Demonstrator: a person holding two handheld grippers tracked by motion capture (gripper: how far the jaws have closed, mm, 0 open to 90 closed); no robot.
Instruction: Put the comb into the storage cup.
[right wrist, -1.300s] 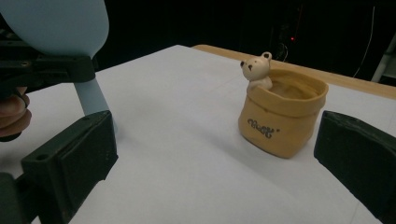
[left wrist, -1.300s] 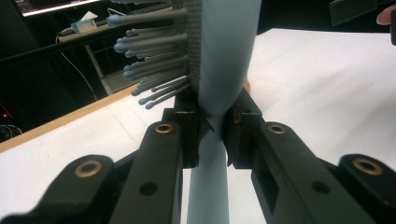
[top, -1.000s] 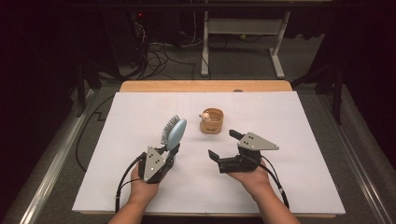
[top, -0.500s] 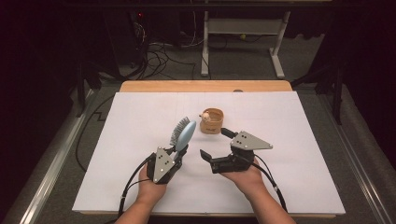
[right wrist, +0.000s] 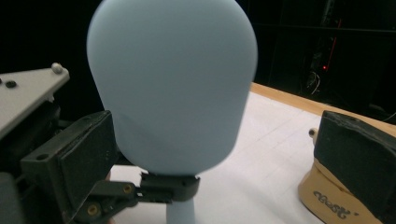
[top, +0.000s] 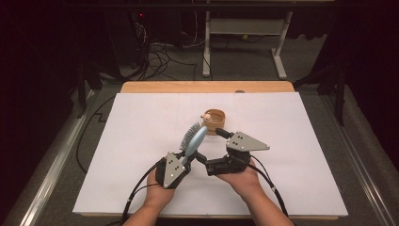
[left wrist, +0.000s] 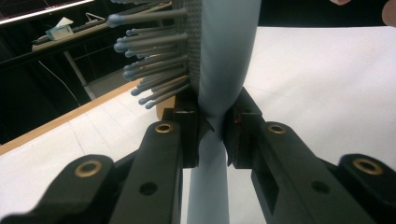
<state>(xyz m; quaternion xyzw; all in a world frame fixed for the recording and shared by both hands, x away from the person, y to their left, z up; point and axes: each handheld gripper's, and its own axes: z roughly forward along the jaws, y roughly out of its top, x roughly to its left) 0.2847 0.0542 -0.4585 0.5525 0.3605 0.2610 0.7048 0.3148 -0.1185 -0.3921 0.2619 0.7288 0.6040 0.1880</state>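
My left gripper (top: 190,160) is clamped on the neck of the pale blue plastic hairbrush (top: 194,139), held up just before the small round wooden cup (top: 215,120). My right gripper (top: 214,149) stands spread around the brush's head.

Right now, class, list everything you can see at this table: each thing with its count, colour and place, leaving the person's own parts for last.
Hairbrush: one, pale blue with grey bristles, held off the table near its front middle, clamped at the neck.
Round wooden container: one, tan, on the sheet at mid-table, beyond the brush.
Sheet: one, white, covering most of the table.
Table: one, light wood, its far edge showing past the sheet.
Left gripper: one, black, shut on the brush neck.
Right gripper: one, black with a grey plate, jaws open beside the brush head.
Hands: two, at the front edge, one holding each gripper.
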